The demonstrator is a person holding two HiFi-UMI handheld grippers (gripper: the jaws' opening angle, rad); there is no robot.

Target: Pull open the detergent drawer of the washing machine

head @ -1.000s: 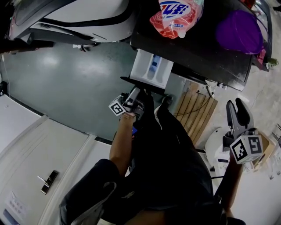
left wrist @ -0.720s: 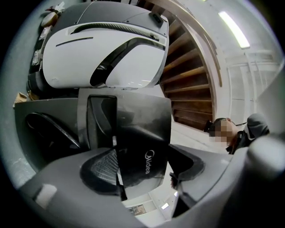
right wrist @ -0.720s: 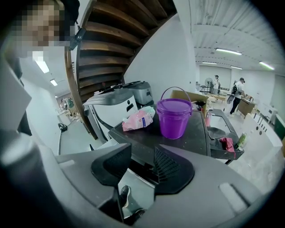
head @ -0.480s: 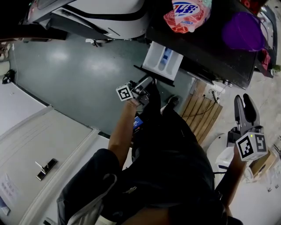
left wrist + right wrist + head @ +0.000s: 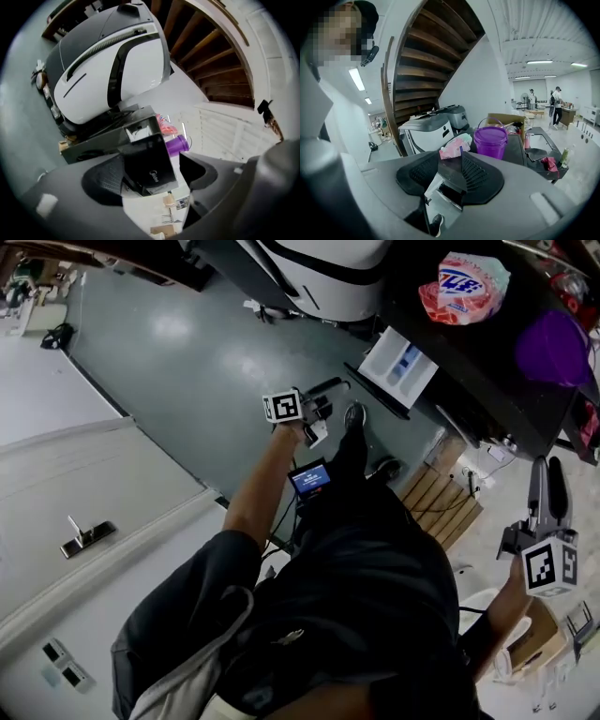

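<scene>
The washing machine (image 5: 478, 343) stands at the upper right of the head view, dark-topped. Its detergent drawer (image 5: 403, 367) sticks out, white inside with a blue insert and a black front. My left gripper (image 5: 336, 388) hangs just left of that front, apart from it. Its jaws are opening and nothing is between the pads. In the left gripper view the drawer's black front (image 5: 150, 161) shows beyond the left gripper (image 5: 150, 177). My right gripper (image 5: 548, 465) is held up far to the right, away from the machine. Its tips (image 5: 462, 161) meet on nothing, with the drawer (image 5: 440, 187) seen behind.
A pink detergent bag (image 5: 462, 287) and a purple bucket (image 5: 555, 348) sit on the machine's top. A large white-and-black appliance (image 5: 328, 268) stands to its left. A wooden pallet (image 5: 441, 498) lies by the person's shoes (image 5: 354, 415). A white door (image 5: 84, 535) borders the left.
The left gripper, which was at the drawer's black front, has let go and drawn back from it with its jaws spread. The right gripper has risen at the right.
</scene>
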